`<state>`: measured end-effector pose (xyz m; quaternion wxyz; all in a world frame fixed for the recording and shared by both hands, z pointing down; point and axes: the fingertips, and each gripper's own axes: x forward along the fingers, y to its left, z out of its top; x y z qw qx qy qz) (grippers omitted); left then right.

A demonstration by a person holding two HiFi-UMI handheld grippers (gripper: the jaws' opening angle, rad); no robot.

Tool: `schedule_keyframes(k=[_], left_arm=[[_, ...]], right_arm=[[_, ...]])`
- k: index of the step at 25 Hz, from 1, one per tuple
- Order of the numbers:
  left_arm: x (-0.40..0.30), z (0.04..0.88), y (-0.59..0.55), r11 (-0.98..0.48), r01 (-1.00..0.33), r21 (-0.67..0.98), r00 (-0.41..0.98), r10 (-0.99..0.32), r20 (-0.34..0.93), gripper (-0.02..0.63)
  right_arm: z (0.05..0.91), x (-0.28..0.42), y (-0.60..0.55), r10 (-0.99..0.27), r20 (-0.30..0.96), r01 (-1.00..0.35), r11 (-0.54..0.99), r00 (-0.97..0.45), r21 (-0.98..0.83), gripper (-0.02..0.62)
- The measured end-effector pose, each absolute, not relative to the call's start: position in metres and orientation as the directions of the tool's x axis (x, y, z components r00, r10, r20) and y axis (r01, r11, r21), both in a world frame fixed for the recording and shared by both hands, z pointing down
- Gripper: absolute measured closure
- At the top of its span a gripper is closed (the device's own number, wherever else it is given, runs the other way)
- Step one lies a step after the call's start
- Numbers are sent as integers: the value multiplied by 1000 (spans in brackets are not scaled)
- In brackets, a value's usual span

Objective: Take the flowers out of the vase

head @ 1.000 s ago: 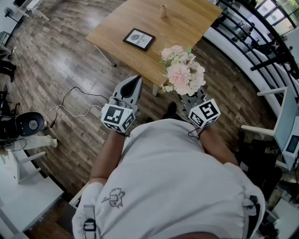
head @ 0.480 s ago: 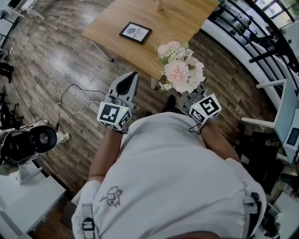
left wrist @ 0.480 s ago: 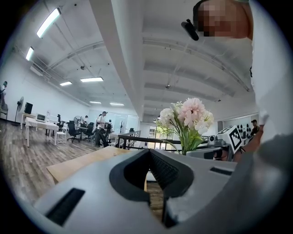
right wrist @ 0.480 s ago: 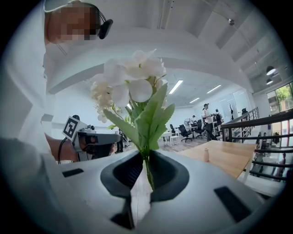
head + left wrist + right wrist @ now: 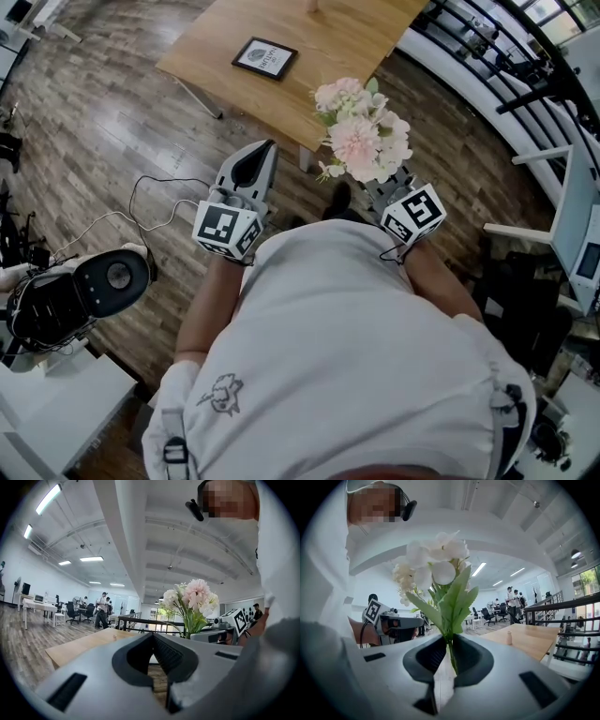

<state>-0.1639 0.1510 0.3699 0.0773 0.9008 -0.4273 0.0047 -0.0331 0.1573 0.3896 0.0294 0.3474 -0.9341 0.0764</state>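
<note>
A bunch of pink and white flowers (image 5: 361, 131) with green leaves stands up from my right gripper (image 5: 382, 184), which is shut on the green stems (image 5: 451, 648). It hangs in the air in front of the person, off the wooden table (image 5: 328, 56). The small tan vase (image 5: 509, 637) stands far off on that table, with nothing in it. My left gripper (image 5: 262, 150) is held level beside the right one, its jaws shut with nothing between them (image 5: 151, 637). The left gripper view shows the flowers (image 5: 192, 599) to its right.
A framed picture (image 5: 263, 57) lies on the table. A cable (image 5: 155, 202) loops over the wooden floor. A black round device (image 5: 84, 291) sits at the left by a white desk (image 5: 56, 412). Black railings (image 5: 497, 47) run along the right.
Both grippers and the flowers keep their place. The head view has shifted, so the table sits nearer the top edge. The black device at the left has come further into view.
</note>
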Motion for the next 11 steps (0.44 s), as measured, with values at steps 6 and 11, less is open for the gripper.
schedule_keyframes(k=[6,11], left_arm=[[-163,378,168,-632,-764,132,643,-763,66,603],[-167,378,163,-634,-762,134,645,-761,71,603]], right_arm=[[398,-30,175,-649,104,-657,745,-754,-114,549],[398,-35,168,-650,103,-658,744,-753,-117,549]])
